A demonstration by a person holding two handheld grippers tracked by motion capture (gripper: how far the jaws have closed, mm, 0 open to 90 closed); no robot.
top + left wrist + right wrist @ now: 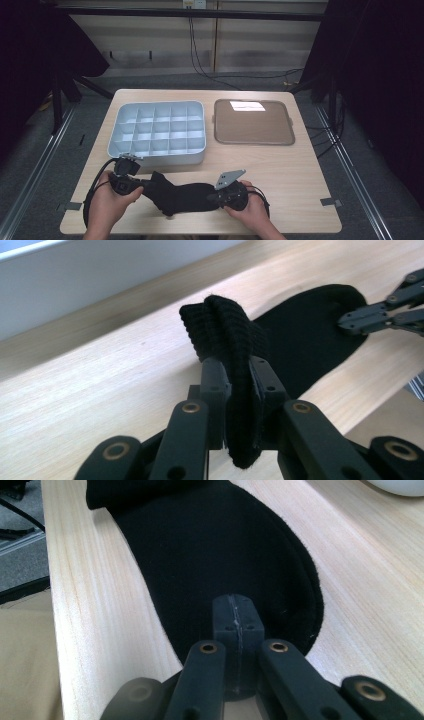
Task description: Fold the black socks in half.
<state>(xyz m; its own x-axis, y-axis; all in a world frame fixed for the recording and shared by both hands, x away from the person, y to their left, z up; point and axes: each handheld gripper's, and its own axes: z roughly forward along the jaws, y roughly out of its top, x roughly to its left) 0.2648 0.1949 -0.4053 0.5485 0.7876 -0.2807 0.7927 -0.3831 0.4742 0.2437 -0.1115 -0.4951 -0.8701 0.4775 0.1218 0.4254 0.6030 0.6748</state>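
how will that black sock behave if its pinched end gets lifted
Probably floppy: the sock bunches and folds where the left claw pinches it. Likely light, and the ribbed knit looks grippy, not slippery. The rest would probably sag and drag on the table.

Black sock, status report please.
Left tool shut on black sock cuff. Right tool pinches its toe end. Divided tray beyond, nothing blocking.

compartment box (158, 131) just ahead, bare tabletop (280, 170) rightward
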